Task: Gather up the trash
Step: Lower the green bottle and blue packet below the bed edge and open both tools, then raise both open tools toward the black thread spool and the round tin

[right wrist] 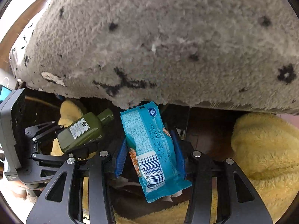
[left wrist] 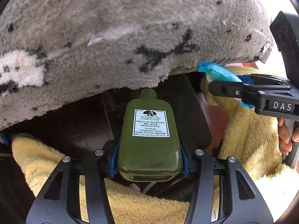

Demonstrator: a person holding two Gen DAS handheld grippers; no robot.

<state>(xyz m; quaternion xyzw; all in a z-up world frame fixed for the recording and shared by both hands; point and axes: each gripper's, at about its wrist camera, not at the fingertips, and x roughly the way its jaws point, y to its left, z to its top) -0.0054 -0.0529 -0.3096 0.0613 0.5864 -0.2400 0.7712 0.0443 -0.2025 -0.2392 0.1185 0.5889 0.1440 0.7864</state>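
My left gripper (left wrist: pixel 149 158) is shut on a green lotion bottle (left wrist: pixel 149 140) with a white label, neck pointing away from me. It also shows in the right wrist view (right wrist: pixel 80 132), at the left. My right gripper (right wrist: pixel 149 160) is shut on a blue snack wrapper (right wrist: pixel 149 149) with a barcode. The wrapper shows in the left wrist view (left wrist: pixel 220 74) at the right, held in the right gripper (left wrist: pixel 224 85). Both grippers hang over a dark opening (left wrist: pixel 84 130) ringed by yellow fleece.
A grey shaggy rug (left wrist: pixel 130 28) with black marks fills the upper half of both views. Yellow fleece (right wrist: pixel 265 145) drapes around the dark container below. A person's hand (left wrist: pixel 286 138) holds the right gripper's handle.
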